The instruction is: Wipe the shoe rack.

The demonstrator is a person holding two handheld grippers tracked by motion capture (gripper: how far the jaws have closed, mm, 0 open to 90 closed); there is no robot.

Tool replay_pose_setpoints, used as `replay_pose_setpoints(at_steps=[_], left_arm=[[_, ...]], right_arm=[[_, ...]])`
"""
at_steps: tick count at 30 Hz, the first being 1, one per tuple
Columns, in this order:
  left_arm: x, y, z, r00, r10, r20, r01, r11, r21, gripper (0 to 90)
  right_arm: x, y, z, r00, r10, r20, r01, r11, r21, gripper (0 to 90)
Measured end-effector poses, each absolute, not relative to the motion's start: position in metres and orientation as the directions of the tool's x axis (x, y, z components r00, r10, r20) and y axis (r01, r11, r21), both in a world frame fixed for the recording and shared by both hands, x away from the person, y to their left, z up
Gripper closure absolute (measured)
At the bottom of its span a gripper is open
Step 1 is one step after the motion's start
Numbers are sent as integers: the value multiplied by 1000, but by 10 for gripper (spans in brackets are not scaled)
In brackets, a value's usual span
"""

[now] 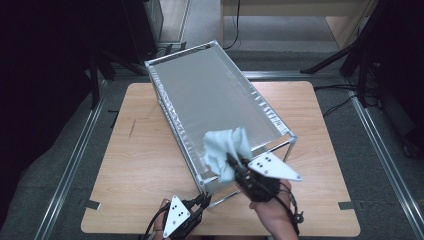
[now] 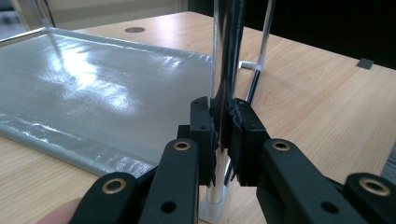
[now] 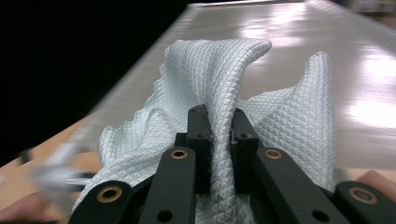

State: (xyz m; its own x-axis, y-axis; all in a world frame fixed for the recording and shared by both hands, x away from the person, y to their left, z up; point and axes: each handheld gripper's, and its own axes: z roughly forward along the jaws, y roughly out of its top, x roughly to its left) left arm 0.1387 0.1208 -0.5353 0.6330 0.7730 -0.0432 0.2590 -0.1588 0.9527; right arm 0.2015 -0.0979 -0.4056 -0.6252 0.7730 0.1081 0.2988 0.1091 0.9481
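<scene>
A metal-framed rack (image 1: 165,102) with a grey sheet top (image 1: 215,95) stands slanted on the wooden table. My left gripper (image 1: 204,201) is shut on the rack's near chrome corner post (image 2: 224,60), low down by its foot. My right gripper (image 1: 231,161) is shut on a pale mint waffle-weave cloth (image 1: 226,150), which lies bunched on the near end of the sheet top. In the right gripper view the cloth (image 3: 219,93) rises in folds between the jaws, with the grey top (image 3: 327,51) stretching beyond. The lower grey shelf (image 2: 93,93) shows left of the post.
The wooden table (image 1: 140,165) has bare surface to the left and right of the rack. Dark stands and cables (image 1: 345,55) surround the table on the floor. A small grey tape mark (image 1: 347,205) sits near the table's front right corner.
</scene>
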Motion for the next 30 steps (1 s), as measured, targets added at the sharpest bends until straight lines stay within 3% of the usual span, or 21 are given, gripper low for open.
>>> replay_pose_setpoints(at_steps=[6, 13, 17, 23, 28, 30], left_arm=[[139, 121, -536, 632, 773, -48, 262, -155, 953, 815], [139, 121, -536, 630, 775, -54, 266, -150, 952, 812], [139, 119, -535, 628, 776, -56, 268, -149, 952, 813], [142, 115, -535, 624, 779, -63, 276, -144, 950, 814], [145, 113, -534, 628, 776, -61, 277, -150, 949, 814], [145, 113, -534, 632, 772, -65, 277, -147, 949, 814]], right_arm=[[197, -96, -405, -637, 767, 79, 273, 129, 953, 828], [215, -164, -400, -491, 867, 87, 288, 68, 955, 771], [217, -196, -401, -408, 909, 88, 280, 33, 960, 830], [210, -187, -407, -437, 894, 100, 280, 29, 959, 847], [196, -158, -410, -525, 848, 76, 266, 79, 961, 847], [183, -133, -410, -602, 796, 58, 250, 120, 961, 845]])
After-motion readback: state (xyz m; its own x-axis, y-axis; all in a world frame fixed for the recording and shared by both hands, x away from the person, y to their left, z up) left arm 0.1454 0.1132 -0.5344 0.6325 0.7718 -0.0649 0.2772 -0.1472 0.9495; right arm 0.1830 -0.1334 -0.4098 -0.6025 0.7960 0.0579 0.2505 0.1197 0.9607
